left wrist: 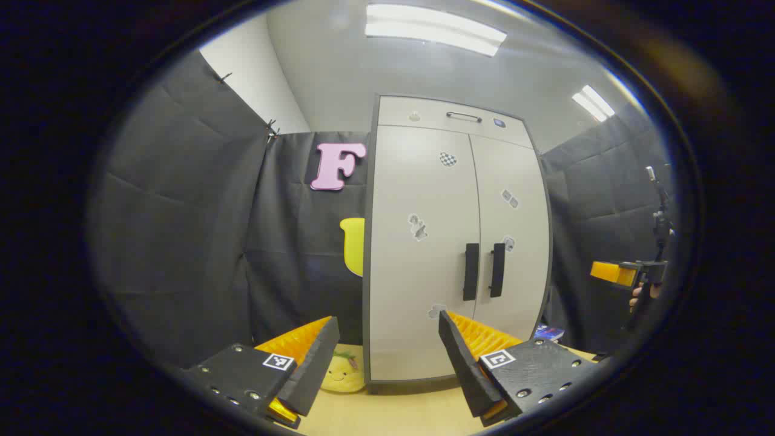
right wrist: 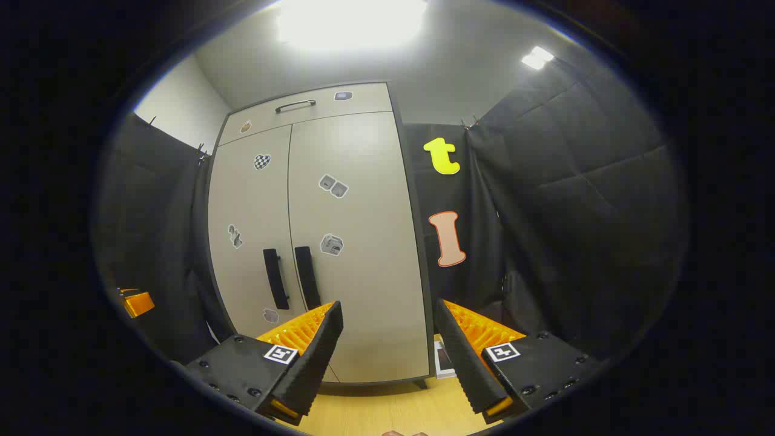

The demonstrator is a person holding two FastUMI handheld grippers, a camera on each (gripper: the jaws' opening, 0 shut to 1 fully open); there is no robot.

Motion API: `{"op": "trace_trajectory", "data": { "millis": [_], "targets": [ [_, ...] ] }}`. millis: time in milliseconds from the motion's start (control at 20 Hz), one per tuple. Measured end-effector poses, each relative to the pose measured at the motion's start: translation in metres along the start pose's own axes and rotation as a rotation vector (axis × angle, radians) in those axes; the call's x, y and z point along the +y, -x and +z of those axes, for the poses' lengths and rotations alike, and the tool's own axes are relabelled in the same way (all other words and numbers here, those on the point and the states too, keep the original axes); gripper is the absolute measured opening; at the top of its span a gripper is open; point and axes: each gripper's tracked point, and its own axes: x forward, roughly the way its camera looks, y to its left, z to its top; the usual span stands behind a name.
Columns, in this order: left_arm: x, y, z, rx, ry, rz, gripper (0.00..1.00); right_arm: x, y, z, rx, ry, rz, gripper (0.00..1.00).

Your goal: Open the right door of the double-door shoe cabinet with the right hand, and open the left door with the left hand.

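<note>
A light grey double-door shoe cabinet stands upright on a wooden surface, both doors closed. Its left door handle and right door handle are black vertical bars side by side at the middle seam. In the right gripper view the same cabinet shows its left handle and right handle. My left gripper is open, well short of the cabinet. My right gripper is open too, also apart from the doors. The right gripper, held by a hand, also appears at the far right of the left gripper view.
A drawer with a black handle tops the cabinet. A yellow plush toy lies on the wooden surface left of the cabinet base. A blue box sits right of the cabinet. Black cloth walls enclose both sides.
</note>
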Motion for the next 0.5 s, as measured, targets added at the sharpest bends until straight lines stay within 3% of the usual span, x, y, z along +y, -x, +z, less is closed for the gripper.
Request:
{"op": "trace_trajectory", "data": {
  "millis": [300, 500],
  "targets": [
    [-0.0018, 0.0018, -0.0065, 0.012, 0.015, -0.006, 0.95, 0.0013, -0.0009, -0.0040, 0.041, 0.003, 0.003, 0.97],
    [0.0044, 0.0054, -0.0114, 0.020, 0.010, 0.010, 0.95, 0.0052, -0.0039, -0.0086, 0.049, -0.072, 0.039, 0.97]
  ]
}}
